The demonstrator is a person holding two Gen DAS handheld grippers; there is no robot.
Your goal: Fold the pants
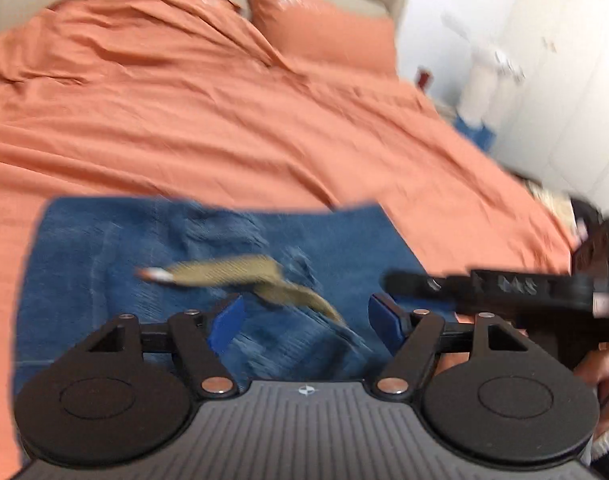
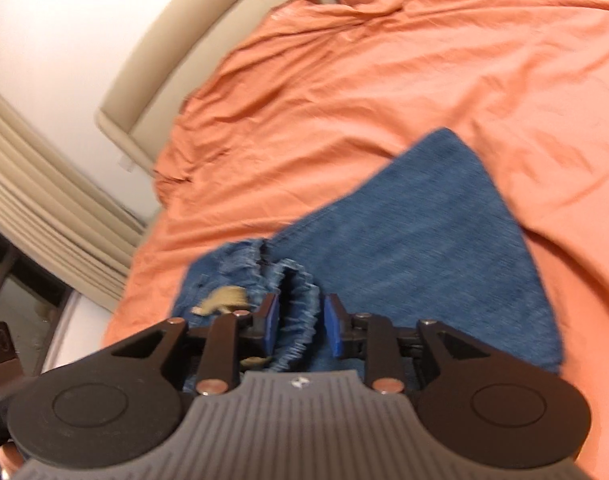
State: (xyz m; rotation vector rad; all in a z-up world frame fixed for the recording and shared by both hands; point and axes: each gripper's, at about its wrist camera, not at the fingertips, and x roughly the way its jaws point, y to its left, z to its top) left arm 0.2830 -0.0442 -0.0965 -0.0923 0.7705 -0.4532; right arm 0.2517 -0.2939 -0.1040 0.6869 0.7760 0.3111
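Lying folded on an orange-sheeted bed (image 1: pixel 224 120), the jeans (image 1: pixel 336 240) look soft, fairly heavy and floppy, best taken at the thick gathered waistband (image 2: pixel 296 300). The left hand-held gripper (image 1: pixel 304 320) is spread wide above them; the right hand-held gripper (image 2: pixel 300 320) straddles the waistband, jaws parted. A beige headboard (image 2: pixel 176 80) backs the bed.

Blue denim pants (image 1: pixel 116 264), folded into a flat, roughly rectangular stack on the orange bed sheet (image 1: pixel 208 120). Elastic gathered waistband (image 2: pixel 294 312) bunched at the near edge. Tan drawstring (image 1: pixel 240 274) lying loose across the top, its end capped by a pale tip.
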